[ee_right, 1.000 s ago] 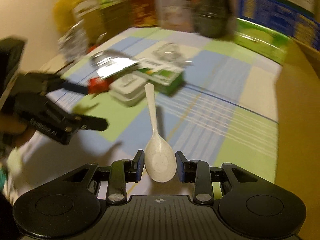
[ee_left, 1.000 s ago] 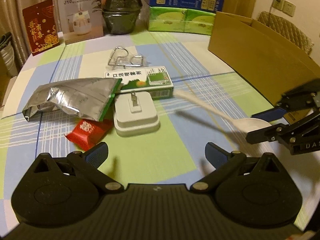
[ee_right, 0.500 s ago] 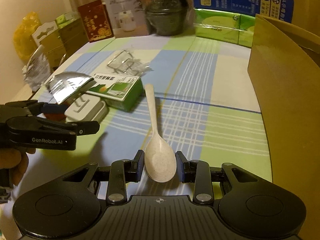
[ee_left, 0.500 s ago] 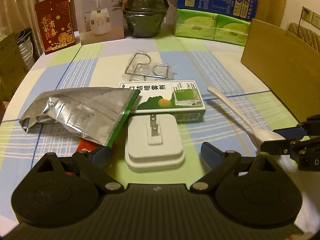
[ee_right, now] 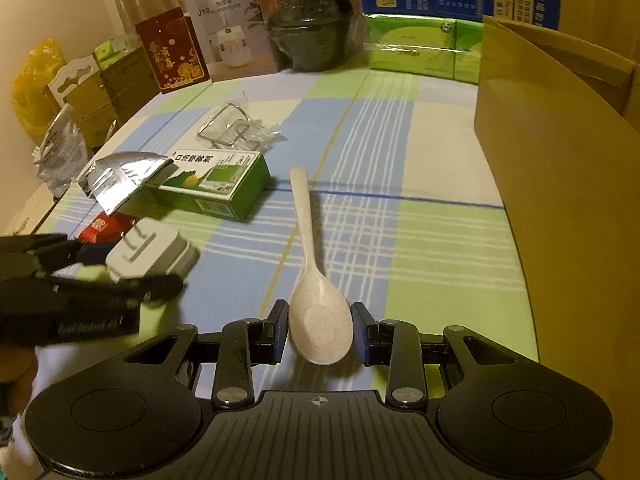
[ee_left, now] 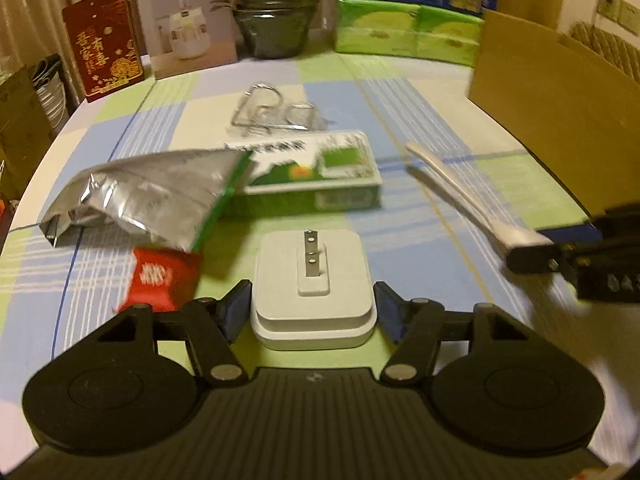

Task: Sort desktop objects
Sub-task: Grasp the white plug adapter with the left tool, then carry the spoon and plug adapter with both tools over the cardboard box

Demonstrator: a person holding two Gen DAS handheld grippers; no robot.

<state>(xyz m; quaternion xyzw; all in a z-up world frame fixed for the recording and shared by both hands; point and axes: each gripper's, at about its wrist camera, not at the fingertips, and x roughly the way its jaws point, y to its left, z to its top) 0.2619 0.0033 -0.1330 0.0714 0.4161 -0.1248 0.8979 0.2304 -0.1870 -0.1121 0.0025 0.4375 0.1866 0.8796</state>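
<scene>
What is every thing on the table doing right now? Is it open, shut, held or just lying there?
Left gripper: closing around the white charger, pads not clearly pressing.
White charger: lying flat, prongs folded.
Right gripper: shut on the spoon.
Spoon: held by its bowl, handle pointing away.
Green box: shut, lying flat.
Silver pouch: crumpled, overlapping the green box.
Red packet: lying flat.
Cardboard box: standing upright, top open.

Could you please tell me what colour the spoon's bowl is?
Speckled off-white spoon; the right wrist view shows it best.
</scene>
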